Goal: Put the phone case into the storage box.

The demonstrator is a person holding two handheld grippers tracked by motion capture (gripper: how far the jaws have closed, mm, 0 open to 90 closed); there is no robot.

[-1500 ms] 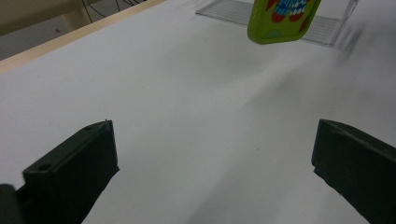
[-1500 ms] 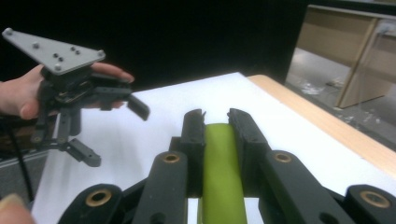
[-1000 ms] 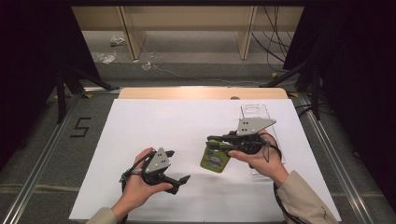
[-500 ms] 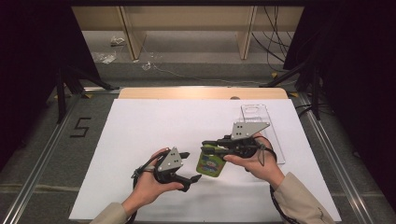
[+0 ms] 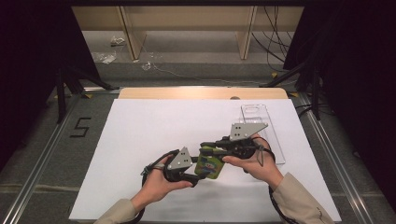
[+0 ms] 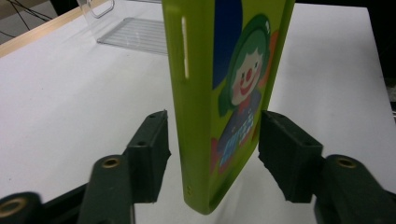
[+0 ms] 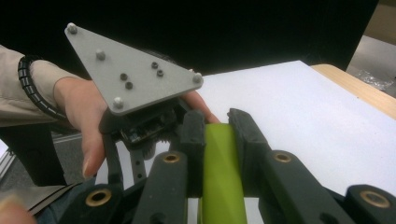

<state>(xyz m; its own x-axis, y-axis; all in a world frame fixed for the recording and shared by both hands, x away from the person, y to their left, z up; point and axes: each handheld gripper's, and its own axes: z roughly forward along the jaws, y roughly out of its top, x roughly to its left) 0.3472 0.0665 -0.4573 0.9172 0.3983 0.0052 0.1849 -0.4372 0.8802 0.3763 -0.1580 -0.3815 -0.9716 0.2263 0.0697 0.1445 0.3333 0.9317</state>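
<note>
Phone case (image 6: 224, 93): lime green, printed cartoon clown with green hair, red nose, blue patch above, red-blue lettering below. Both claws black with brass-coloured rivets: left claw (image 6: 212, 154), right claw (image 7: 217, 140). Grey triangular plate (image 7: 130, 74) on left claw. Desk (image 5: 154, 126): white sheet, pale wood far edge. Clear ribbed tray (image 5: 261, 121) far right. Beige sleeve (image 5: 299, 200).

Both forearms reached in from the near edge of the table, the hands drawn close together at its middle. The right gripper (image 5: 208, 147), held in the right hand (image 5: 254, 163), had its jaws clamped on the edge of a green case (image 5: 208, 164). The left gripper (image 5: 195, 173), gripped by the left hand (image 5: 156, 183), stood with its jaws parted on either side of that case, not touching it.
</note>
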